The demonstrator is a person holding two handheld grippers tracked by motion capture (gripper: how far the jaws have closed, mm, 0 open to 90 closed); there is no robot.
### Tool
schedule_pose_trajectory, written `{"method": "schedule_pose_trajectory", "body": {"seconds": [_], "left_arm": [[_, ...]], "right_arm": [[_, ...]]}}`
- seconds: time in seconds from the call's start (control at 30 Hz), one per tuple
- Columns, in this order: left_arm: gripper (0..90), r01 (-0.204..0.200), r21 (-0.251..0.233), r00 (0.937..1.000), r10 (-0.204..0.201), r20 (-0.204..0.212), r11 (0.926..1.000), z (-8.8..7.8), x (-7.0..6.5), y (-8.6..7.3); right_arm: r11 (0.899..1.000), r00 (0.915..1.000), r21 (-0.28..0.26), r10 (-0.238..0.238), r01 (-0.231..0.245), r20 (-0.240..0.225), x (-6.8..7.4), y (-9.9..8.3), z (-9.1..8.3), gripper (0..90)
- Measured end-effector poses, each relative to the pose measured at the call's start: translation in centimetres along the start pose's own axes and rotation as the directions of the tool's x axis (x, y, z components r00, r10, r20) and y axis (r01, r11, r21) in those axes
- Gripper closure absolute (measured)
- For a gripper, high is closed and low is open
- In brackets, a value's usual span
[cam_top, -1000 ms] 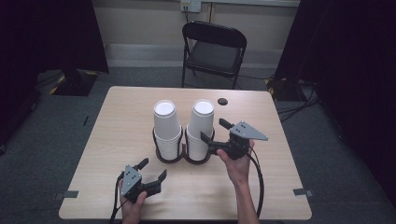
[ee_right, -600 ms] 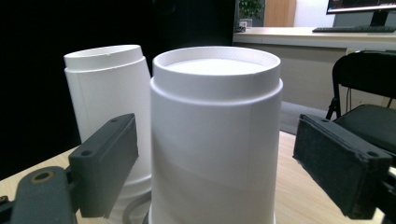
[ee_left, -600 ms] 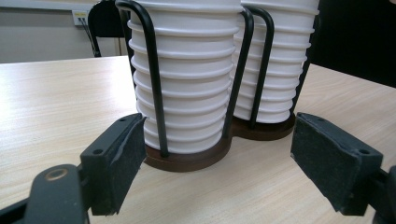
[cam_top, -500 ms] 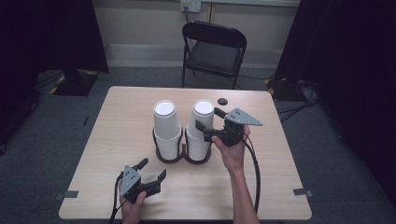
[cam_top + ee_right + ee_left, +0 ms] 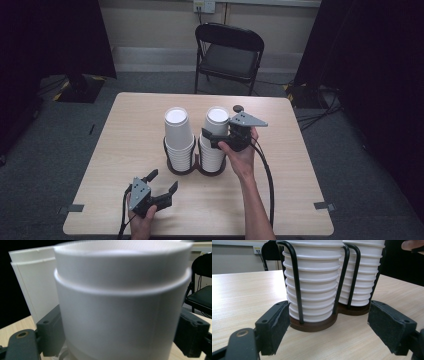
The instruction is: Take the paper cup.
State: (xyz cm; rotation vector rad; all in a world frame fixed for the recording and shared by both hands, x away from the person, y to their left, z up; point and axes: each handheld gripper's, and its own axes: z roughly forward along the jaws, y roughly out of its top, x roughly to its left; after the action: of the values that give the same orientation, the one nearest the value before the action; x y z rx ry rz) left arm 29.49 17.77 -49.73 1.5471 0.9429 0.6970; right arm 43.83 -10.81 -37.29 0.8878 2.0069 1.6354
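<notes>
my right gripper [image 5: 218,136] jaws straddle top cup [image 5: 120,302] of right stack [image 5: 215,140], white, ribbed rims, in black wire holder [image 5: 182,167] mid-table; contact unclear, blurred. my left gripper [image 5: 160,186] jaws apart, near holder base.

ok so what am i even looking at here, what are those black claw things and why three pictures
A person sits at a wooden table holding a hand-held clamp tool in each hand; there is no robot arm. The high view looks down from above. The other two pictures come from small cameras riding on each tool, looking along its two black jaws.

On the table stands a dark wire holder with two stacks of white paper cups. The left gripper rests low near the person, jaws wide open, facing the left stack. The right gripper has its jaws on either side of the top cup of the right stack; whether they press it yet, I cannot tell.
</notes>
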Motion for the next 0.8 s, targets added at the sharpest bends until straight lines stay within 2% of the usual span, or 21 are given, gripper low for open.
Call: {"method": "schedule_pose_trajectory", "body": {"seconds": [0.13, 0.23, 0.57, 0.67, 0.8], "left_arm": [[18.2, 0.004, 0.000, 1.0000, -0.004, 0.000, 1.0000, 0.0, 0.1, 0.0], [18.2, 0.007, -0.002, 1.0000, -0.007, 0.001, 1.0000, 0.0, 0.0, 0.0], [18.2, 0.003, -0.006, 1.0000, -0.003, -0.002, 1.0000, 0.0, 0.0, 0.0], [18.2, 0.003, -0.007, 1.0000, -0.003, -0.004, 1.0000, 0.0, 0.0, 0.0], [18.2, 0.001, -0.003, 1.0000, -0.001, -0.004, 1.0000, 0.0, 0.0, 0.0]], "right_arm": [[1.000, 1.0000, 0.016, 0.004, -0.004, 0.000, 0.0, -0.6, 0.3, 12.4], [1.000, 0.9998, 0.007, 0.017, -0.017, 0.007, -0.1, -0.8, 0.4, 12.3], [1.000, 0.9998, 0.016, 0.015, -0.015, 0.009, -0.2, -1.3, 0.6, 11.3], [0.999, 0.9999, 0.045, 0.010, -0.011, 0.010, -0.2, -1.7, 0.8, 10.1], [0.999, 0.9998, 0.047, 0.014, -0.015, 0.010, -0.2, -1.8, 0.9, 9.4]]}}
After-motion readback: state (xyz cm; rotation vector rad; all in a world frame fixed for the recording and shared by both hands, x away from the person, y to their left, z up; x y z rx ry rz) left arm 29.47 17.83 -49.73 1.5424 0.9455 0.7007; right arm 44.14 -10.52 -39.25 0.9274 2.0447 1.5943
